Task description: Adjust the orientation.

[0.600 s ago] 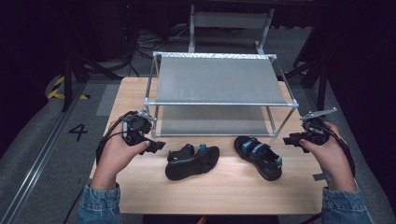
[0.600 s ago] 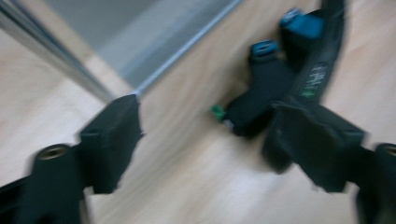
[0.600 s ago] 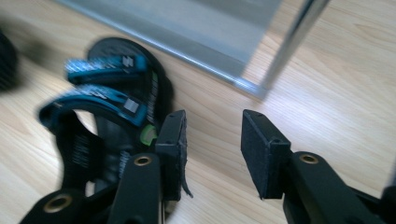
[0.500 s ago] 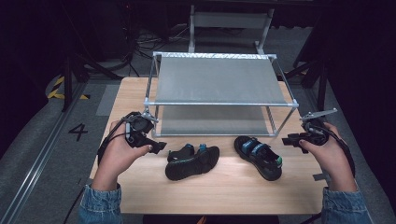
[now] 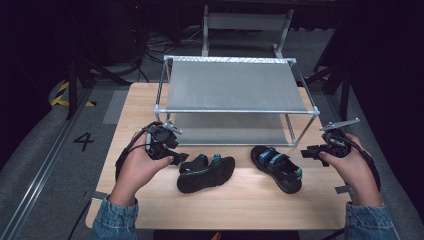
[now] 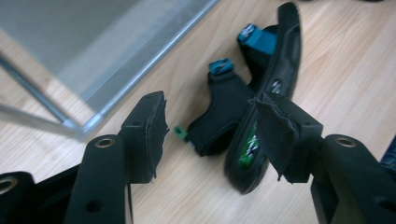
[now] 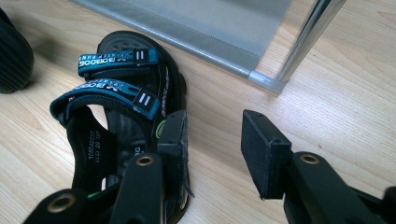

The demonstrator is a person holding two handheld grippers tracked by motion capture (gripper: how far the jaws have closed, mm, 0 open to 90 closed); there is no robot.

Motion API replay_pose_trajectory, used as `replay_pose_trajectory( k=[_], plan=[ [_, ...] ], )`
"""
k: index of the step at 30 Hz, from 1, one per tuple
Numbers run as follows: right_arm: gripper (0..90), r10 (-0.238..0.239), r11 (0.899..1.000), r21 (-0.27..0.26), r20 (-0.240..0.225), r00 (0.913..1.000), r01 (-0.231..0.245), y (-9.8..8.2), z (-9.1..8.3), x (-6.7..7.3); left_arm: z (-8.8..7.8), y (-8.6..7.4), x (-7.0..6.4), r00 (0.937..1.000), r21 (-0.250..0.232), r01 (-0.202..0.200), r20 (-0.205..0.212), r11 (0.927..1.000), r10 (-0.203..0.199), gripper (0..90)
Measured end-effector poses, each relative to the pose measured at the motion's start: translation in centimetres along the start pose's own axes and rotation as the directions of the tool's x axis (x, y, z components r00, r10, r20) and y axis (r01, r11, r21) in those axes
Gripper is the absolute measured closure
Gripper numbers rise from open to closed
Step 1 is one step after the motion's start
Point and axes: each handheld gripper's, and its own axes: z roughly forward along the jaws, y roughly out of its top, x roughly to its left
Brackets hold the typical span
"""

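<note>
A: Since the earlier high view almost nothing has shifted; the left hand-held gripper [image 5: 176, 158] has kept its place by the tipped sandal [image 5: 206, 173], and the right hand-held gripper [image 5: 312, 150] has not left the table's [image 5: 240, 205] right edge.

B: Are they gripping anything?

A: No. Both stand open and empty. In the left gripper view the pads frame the tipped sandal's heel without touching it; the upright sandal [image 7: 116, 116] lies just beside the right jaws.

B: So which step is this?

A: The approach, I'd judge, before lifting the pair toward the shelf rack [image 5: 235, 87] behind them.

B: And next?

A: Ease forward and close on the sole edge or strap.
</note>
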Motion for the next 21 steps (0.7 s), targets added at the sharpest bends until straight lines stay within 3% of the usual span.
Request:
replay_pose_trajectory(
  k=[2, 6, 10, 17, 21],
  plan=[
    [61.7, -0.004, 1.000, 0.001, 0.001, 1.0000, 0.004, -0.1, 0.1, 0.0, 0.6, 0.2, -0.6, 0.9982, -0.014, -0.021, 0.056, 0.9997, 0.022, 45.0],
    [62.3, -0.004, 1.000, 0.015, 0.011, 0.9999, 0.004, -0.1, 0.4, -0.2, 1.2, 0.3, -0.9, 0.9961, -0.038, -0.027, 0.083, 0.9989, 0.030, 48.0],
    [62.3, -0.005, 1.000, 0.015, 0.010, 0.9999, 0.005, -0.2, 0.4, -0.2, 1.6, 0.5, -1.2, 0.9940, -0.026, -0.023, 0.107, 0.9994, 0.025, 53.9],
    [63.2, -0.011, 1.000, 0.022, 0.021, 0.9997, 0.011, -0.2, 0.5, -0.3, 2.5, 0.8, -1.9, 0.9867, -0.038, -0.013, 0.161, 0.9992, 0.019, 70.6],
    [63.1, -0.021, 1.000, 0.023, 0.027, 0.9994, 0.021, -0.2, 0.5, -0.2, 3.4, 1.1, -2.4, 0.9814, -0.017, -0.018, 0.191, 0.9997, 0.021, 82.9]
  ],
)
